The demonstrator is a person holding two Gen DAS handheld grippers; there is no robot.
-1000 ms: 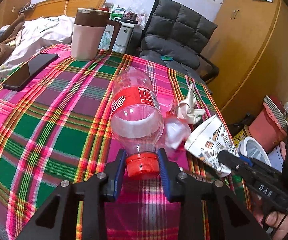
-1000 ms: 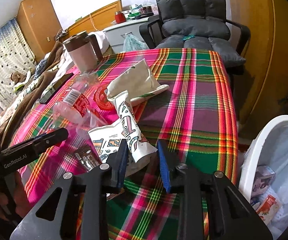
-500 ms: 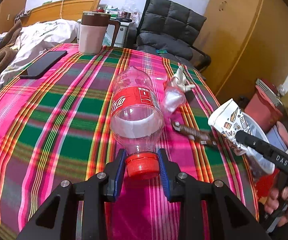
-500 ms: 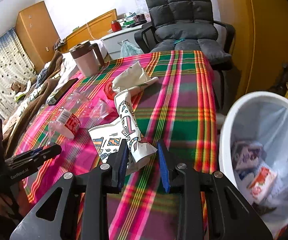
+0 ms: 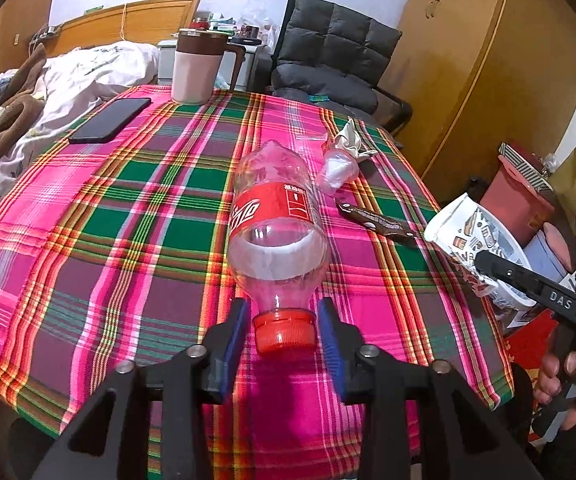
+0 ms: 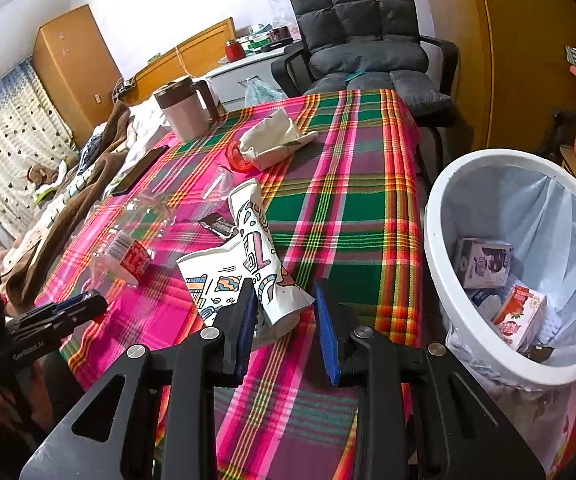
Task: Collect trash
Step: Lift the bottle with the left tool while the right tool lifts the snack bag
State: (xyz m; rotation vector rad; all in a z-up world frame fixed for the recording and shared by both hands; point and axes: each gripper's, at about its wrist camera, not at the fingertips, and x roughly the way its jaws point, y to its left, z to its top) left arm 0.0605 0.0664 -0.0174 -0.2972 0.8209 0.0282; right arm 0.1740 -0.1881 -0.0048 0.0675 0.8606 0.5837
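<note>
Your white bin (image 6: 440,236) sits just beside the table. Right gripper (image 6: 284,312) grips the printed paper cup (image 6: 264,264) loosely; it may slip. Left gripper (image 5: 284,334), jaws just widened, no longer clamps the cola bottle (image 5: 276,216); it may roll.

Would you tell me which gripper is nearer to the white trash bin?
Right. The right gripper, holding the patterned paper bag, is just beside the white trash bin; the left gripper is farther off, around the bottle's red cap.
</note>
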